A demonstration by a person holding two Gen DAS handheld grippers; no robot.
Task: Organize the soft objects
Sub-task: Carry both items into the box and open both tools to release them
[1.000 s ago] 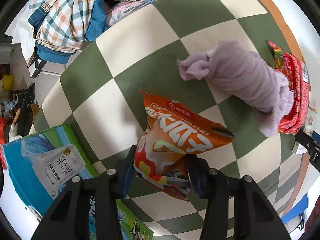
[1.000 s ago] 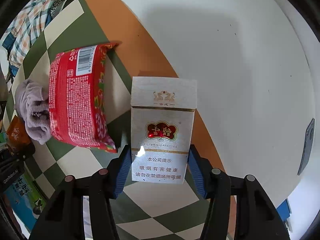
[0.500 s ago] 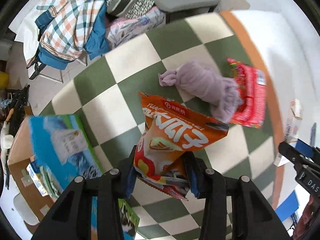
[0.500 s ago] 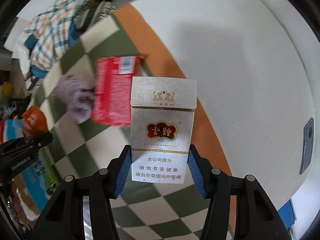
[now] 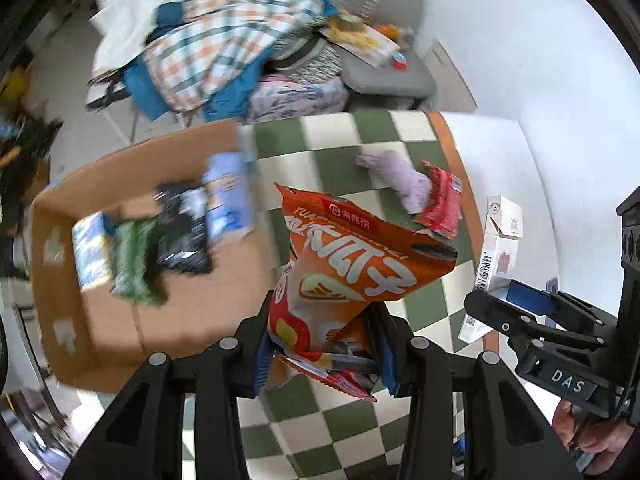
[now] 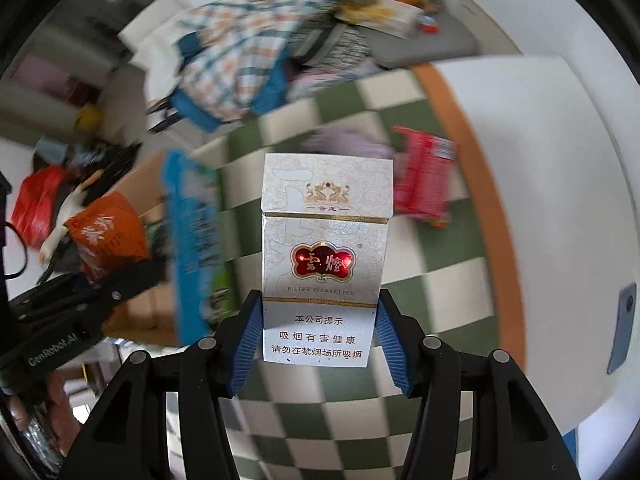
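My left gripper [image 5: 320,340] is shut on an orange snack bag [image 5: 352,264] and holds it high above the green-and-white checkered cloth [image 5: 340,136]. My right gripper [image 6: 320,340] is shut on a white cigarette pack [image 6: 324,256], also lifted; the pack shows in the left wrist view [image 5: 498,248] too. A lilac rolled cloth [image 5: 400,178] and a red snack packet [image 5: 442,204] lie on the checkered cloth at the far right. The orange bag shows at the left of the right wrist view [image 6: 108,236].
An open cardboard box [image 5: 132,248] left of the cloth holds several packets and a blue carton [image 5: 228,196]. A pile of plaid clothes [image 5: 224,40] and a grey cushion [image 5: 384,52] lie behind. A white surface [image 6: 540,200] borders the cloth on the right.
Both grippers have risen well above the cloth with their loads. The views have pulled back and swung left, bringing the cardboard box into sight.
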